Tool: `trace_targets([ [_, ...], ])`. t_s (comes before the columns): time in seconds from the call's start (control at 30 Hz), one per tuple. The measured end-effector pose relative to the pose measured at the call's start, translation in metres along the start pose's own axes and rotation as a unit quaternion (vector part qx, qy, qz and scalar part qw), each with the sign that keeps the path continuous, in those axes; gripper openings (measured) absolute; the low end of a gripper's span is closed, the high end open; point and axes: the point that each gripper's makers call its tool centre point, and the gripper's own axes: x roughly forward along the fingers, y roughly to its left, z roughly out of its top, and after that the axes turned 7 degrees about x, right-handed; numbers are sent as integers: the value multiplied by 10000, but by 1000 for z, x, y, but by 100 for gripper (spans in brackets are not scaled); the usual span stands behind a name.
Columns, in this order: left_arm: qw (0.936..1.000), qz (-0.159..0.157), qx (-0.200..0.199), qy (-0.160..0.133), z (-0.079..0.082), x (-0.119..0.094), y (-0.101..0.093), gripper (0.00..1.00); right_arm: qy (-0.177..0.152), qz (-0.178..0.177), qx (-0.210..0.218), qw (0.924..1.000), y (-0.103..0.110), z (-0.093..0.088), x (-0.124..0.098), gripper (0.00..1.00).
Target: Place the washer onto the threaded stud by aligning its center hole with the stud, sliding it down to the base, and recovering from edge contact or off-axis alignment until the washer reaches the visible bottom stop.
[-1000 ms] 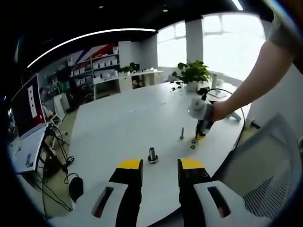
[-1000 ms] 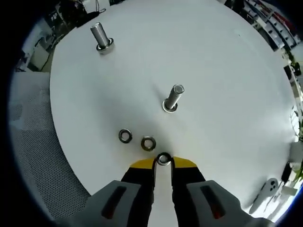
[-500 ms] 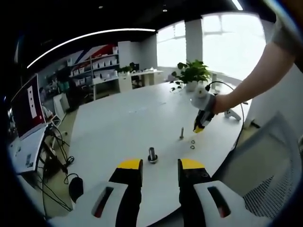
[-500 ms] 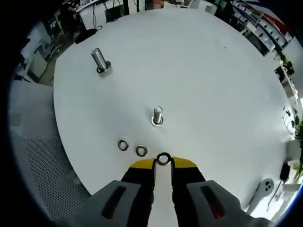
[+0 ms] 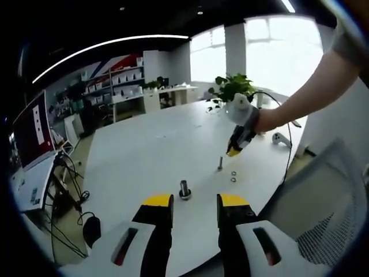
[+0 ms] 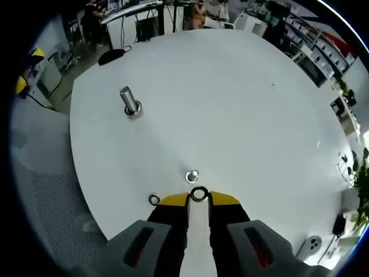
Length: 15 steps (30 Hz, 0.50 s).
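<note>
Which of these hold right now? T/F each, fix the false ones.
1. The right gripper is shut on a washer. True.
2. The held washer already sits at the base of the thin stud. False: it is pinched between the fingers, above the table.
3. A spare washer lies flat on the table. True.
4. The left gripper is shut on the thick stud. False: its fingers stand open and hold nothing.
5. Both studs stand upright. True.
</note>
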Motion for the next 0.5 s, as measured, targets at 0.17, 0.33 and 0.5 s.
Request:
trace_targets([
  [0.17, 10000, 4, -3, -8, 0, 0, 0, 28, -108, 21, -93, 9999, 3, 12, 0, 14],
  [0.33, 10000, -11, -6, -7, 0, -1, 0, 28, -71, 57, -125, 9999, 6, 13, 4, 14],
  [0.5, 10000, -10, -9, -21, 1, -1, 0, 28, -28, 63, -191, 9998, 7, 15, 6, 14],
])
